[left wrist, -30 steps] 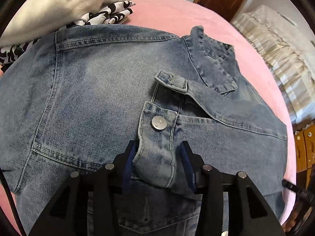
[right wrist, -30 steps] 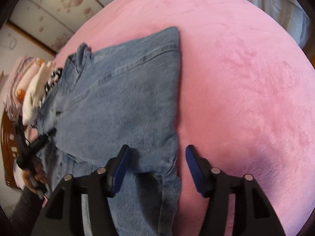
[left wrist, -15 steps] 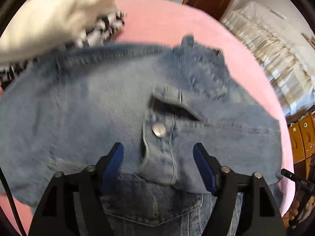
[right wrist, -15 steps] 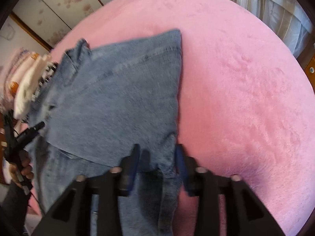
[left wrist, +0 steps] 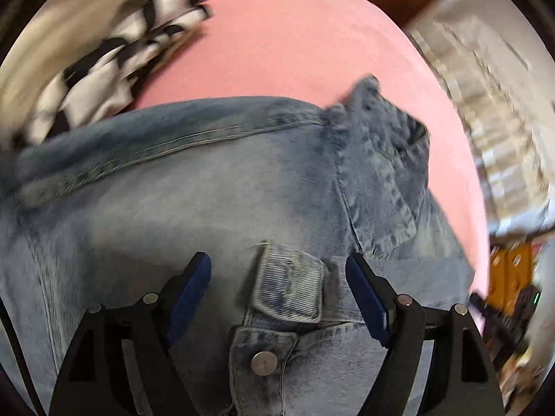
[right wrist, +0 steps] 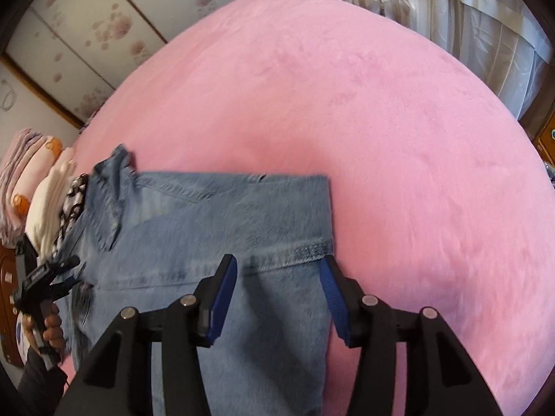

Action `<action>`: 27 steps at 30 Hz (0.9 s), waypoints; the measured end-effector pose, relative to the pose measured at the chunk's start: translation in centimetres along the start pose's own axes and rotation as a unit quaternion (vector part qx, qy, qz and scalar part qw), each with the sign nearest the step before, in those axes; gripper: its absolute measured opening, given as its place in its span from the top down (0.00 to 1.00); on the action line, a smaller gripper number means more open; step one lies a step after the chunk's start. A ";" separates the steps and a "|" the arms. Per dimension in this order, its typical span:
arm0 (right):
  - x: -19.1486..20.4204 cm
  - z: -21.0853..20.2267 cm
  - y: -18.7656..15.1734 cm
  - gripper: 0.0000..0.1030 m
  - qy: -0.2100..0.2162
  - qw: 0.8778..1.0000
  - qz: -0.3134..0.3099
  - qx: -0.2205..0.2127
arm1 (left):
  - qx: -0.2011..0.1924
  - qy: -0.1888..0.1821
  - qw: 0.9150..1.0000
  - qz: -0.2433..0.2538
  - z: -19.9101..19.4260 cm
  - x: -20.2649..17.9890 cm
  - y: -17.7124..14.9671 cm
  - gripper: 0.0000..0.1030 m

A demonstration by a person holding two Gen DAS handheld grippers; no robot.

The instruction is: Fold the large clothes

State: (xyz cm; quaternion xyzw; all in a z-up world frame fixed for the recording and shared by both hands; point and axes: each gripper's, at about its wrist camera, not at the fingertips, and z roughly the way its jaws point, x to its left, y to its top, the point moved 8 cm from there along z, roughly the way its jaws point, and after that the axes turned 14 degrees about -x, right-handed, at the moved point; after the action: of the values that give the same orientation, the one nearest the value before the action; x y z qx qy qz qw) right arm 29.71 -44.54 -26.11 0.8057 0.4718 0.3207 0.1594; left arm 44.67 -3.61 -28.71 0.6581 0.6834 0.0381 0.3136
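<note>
A faded denim jacket [left wrist: 208, 208] lies spread on the pink bed cover [left wrist: 295, 41], collar [left wrist: 381, 159] at the far right. My left gripper [left wrist: 277, 260] hangs over its middle. The jaws stand wide and are closing a little, and the buttoned sleeve cuff [left wrist: 288, 287] lies loose between them, untouched. In the right wrist view the denim jacket [right wrist: 215, 215] reaches to a far corner. My right gripper [right wrist: 278, 261] is half closed there, pads against both sides of a strip of denim at a stitched seam. The left gripper [right wrist: 45, 277], in a hand, shows at the left edge.
A black-and-white patterned cloth [left wrist: 114, 69] and a white garment [left wrist: 45, 24] lie just beyond the jacket's left shoulder. Folded pink and white laundry [right wrist: 31, 187] is stacked there too. Bare pink bed cover [right wrist: 381, 138] stretches to the right and far side. Curtains [right wrist: 451, 10] hang behind.
My left gripper let go of the cuff, opened wide and moved toward the collar. My right gripper's jaws narrowed onto the denim strip, and the jacket's far corner came closer.
</note>
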 end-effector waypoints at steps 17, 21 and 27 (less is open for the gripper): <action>-2.1 1.9 0.9 0.48 0.014 0.999 0.038 0.001 | -0.004 0.024 0.994 0.110 1.3 -2.7 -2.3 0.63; -0.5 2.2 0.9 0.90 -0.008 1.000 -0.024 -0.010 | -0.040 0.018 0.990 0.130 0.3 -4.7 -1.9 0.88; -1.4 0.8 1.9 0.90 -0.056 0.995 -0.052 -0.071 | -0.091 0.057 0.980 0.165 1.2 -5.8 -2.5 0.84</action>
State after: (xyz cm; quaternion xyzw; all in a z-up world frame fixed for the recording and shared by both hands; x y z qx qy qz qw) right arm 31.03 -46.64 -26.10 0.7833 0.4798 0.2991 0.2584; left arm 42.66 -9.68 -28.64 0.7276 0.5757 0.1889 0.3216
